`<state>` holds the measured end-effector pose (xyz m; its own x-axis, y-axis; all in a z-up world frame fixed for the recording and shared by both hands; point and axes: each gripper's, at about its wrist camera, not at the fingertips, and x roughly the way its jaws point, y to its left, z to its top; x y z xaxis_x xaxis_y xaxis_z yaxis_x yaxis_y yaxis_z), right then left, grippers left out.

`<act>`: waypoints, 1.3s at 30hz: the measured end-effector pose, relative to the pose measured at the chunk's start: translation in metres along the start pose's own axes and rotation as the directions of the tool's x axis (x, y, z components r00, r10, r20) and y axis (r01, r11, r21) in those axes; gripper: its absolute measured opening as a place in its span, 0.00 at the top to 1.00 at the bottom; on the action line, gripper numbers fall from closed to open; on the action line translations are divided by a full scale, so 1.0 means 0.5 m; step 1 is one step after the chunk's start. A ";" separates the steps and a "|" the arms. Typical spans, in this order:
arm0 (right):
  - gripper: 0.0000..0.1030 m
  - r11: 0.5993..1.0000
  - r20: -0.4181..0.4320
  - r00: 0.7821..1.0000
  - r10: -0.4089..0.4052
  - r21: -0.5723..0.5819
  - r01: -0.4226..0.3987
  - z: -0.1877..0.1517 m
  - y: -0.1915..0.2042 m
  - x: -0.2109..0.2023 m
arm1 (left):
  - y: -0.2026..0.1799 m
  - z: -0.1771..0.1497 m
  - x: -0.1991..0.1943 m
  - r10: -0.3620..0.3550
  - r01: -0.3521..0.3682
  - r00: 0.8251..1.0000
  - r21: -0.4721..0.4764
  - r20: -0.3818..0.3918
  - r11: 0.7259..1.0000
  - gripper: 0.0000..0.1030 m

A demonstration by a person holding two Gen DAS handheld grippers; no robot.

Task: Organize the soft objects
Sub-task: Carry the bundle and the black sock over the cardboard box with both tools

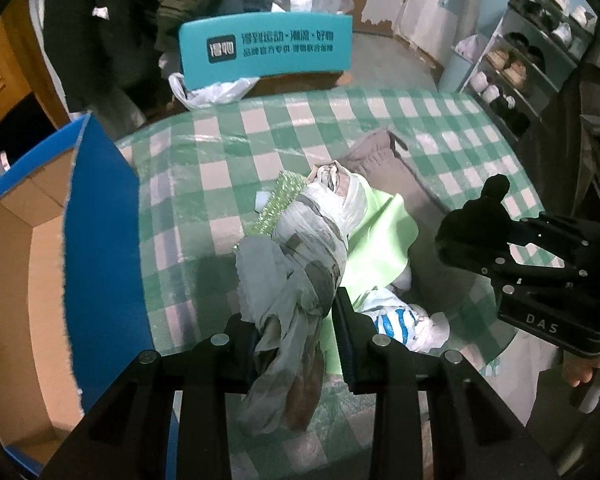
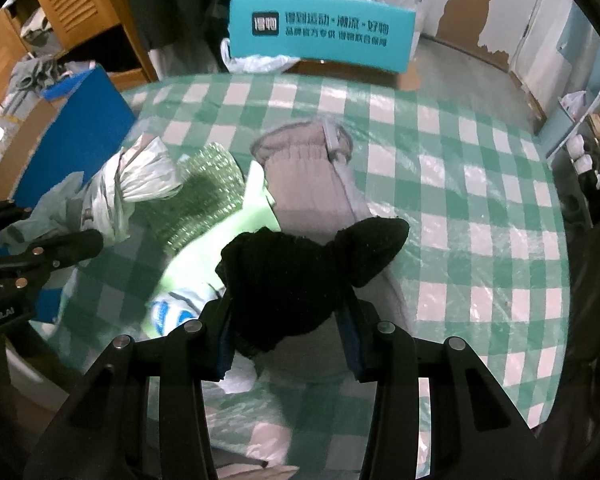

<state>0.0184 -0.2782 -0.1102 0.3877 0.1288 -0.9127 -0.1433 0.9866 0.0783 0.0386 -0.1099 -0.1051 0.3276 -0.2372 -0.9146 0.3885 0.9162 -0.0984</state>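
Note:
My left gripper (image 1: 294, 344) is shut on a rolled grey-and-white patterned cloth bundle (image 1: 316, 240), held just above the green-checked table (image 1: 228, 152). That bundle (image 2: 132, 184) and the left gripper (image 2: 60, 248) show at the left edge of the right wrist view. My right gripper (image 2: 286, 332) is shut on a black knitted sock-like piece (image 2: 300, 276); the left wrist view has this gripper (image 1: 460, 236) at the right with the black piece (image 1: 476, 216) in it. On the table lie a light green cloth (image 1: 380, 232), a sparkly green piece (image 2: 208, 200), a grey knit garment (image 2: 308, 184) and a blue-striped white item (image 1: 392, 320).
An open cardboard box with blue flaps (image 1: 96, 240) stands at the table's left. A teal chair back (image 1: 268, 48) with a plastic bag (image 1: 212, 92) is beyond the far edge. A shoe rack (image 1: 532, 56) lines the right wall. Dark coats (image 1: 112, 28) hang at the back left.

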 end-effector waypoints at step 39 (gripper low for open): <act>0.59 0.991 0.122 0.990 0.070 -0.119 -0.055 0.061 0.155 -0.141 | 0.067 -0.027 -0.191 0.104 -0.094 0.982 -0.070 0.160 0.993 0.69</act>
<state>0.0077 -0.2078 -0.0274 0.4851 0.2088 -0.8492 -0.2715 0.9590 0.0806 0.0090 -0.0523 -0.0265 0.4999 -0.1889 -0.8452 0.2949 0.9547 -0.0389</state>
